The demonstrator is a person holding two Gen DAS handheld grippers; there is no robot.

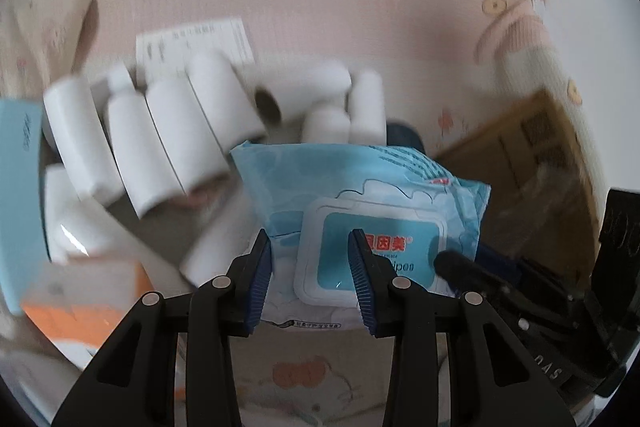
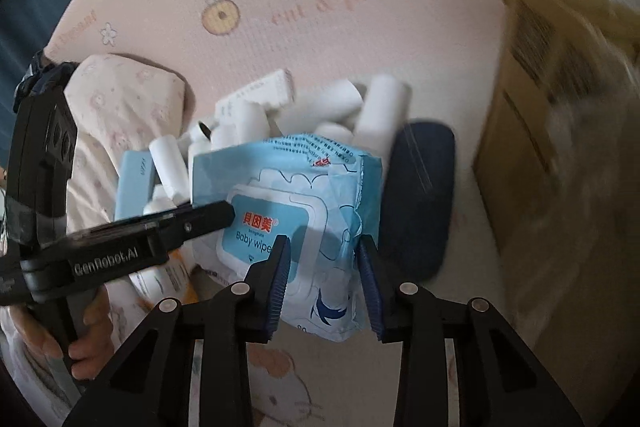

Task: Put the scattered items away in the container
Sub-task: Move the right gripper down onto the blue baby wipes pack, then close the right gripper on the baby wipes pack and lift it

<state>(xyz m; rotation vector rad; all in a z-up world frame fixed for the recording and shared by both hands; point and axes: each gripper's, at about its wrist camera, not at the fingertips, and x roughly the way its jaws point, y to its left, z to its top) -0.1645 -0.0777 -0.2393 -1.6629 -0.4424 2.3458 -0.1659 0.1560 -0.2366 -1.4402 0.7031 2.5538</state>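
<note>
Glossy plastic wipes pack point(image 2: 288, 211), matt paper rolls point(image 1: 132, 143), brown cardboard box point(image 2: 560, 131).

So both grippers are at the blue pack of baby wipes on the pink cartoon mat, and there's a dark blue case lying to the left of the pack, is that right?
Not quite. The dark blue case lies to the right of the baby wipes pack, not the left; the right wrist view shows it. The rest holds: the left gripper and right gripper are both at the pack on the pink cartoon mat.

Cardboard box point(image 2: 560, 131) blurred, cut off at edge.
</note>
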